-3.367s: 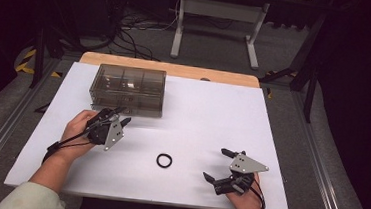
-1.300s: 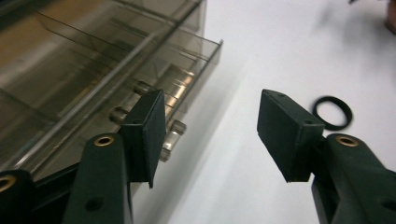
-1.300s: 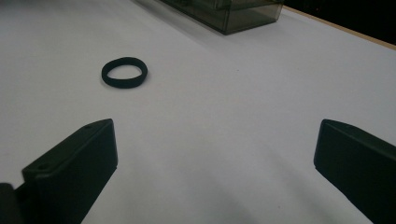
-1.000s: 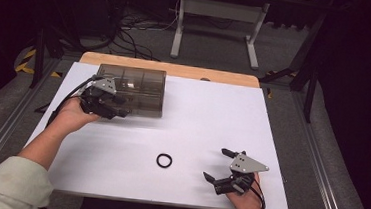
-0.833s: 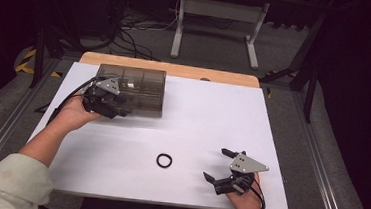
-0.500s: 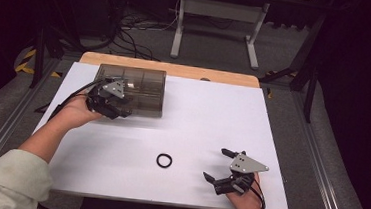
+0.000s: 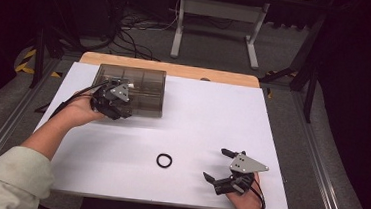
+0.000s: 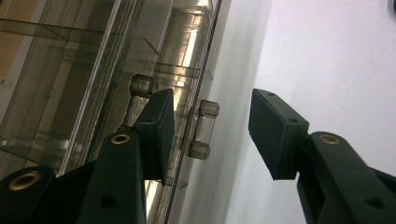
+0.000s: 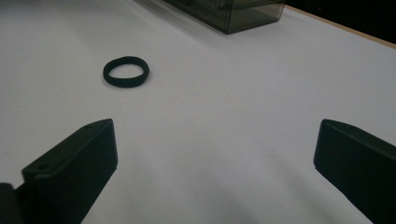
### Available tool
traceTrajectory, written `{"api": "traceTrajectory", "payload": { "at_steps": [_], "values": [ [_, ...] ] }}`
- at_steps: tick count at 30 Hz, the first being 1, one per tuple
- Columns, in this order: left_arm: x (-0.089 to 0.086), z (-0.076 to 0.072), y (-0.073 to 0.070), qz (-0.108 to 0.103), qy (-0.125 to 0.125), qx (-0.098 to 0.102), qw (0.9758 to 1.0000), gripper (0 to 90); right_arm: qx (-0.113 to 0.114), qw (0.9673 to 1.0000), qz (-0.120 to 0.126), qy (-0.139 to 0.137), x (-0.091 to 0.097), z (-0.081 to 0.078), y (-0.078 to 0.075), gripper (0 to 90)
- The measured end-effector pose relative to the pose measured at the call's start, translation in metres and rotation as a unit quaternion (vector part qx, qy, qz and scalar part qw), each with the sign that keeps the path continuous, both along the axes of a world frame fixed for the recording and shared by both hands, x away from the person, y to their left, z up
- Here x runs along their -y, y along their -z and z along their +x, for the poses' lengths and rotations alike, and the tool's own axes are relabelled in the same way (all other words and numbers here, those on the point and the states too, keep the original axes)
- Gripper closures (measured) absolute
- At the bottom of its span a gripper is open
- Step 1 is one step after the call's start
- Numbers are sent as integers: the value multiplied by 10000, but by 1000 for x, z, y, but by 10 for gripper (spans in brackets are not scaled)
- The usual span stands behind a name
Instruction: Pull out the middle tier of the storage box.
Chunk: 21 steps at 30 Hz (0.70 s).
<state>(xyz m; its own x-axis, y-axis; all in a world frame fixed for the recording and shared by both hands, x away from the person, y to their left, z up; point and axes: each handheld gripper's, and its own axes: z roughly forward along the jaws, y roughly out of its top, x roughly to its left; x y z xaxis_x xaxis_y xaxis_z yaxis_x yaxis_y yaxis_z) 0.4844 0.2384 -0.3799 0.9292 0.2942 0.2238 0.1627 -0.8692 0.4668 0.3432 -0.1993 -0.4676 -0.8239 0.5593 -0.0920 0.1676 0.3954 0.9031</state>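
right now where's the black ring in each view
high view: ring on the white table, low centre, left of the right tool.
left gripper view: not in it.
right gripper view: upper left, ahead of the jaws.
shared landmark: the smoky clear box.

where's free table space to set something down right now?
Widest bare patch: right half of the white table, between the clear compartment box and the right gripper. Also free: front left, between the sleeve and the black ring. Crowded: back left, where the left gripper works at the box.
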Motion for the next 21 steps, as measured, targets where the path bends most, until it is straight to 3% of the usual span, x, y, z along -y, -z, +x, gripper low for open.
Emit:
{"api": "traceTrajectory", "payload": {
  "at_steps": [9, 16, 21],
  "values": [
    [3, 4, 3, 83, 52, -33, 9999, 554, -6, 10000, 7, -3, 0, 0, 0, 3],
    [6, 5, 6, 271, 95, -35, 9996, 560, 0, 10000, 3, -10, 0, 0, 0, 3],
    [6, 5, 8, 302, 107, -151, 9994, 562, 0, 10000, 2, -12, 0, 0, 0, 3]
  ]
}}
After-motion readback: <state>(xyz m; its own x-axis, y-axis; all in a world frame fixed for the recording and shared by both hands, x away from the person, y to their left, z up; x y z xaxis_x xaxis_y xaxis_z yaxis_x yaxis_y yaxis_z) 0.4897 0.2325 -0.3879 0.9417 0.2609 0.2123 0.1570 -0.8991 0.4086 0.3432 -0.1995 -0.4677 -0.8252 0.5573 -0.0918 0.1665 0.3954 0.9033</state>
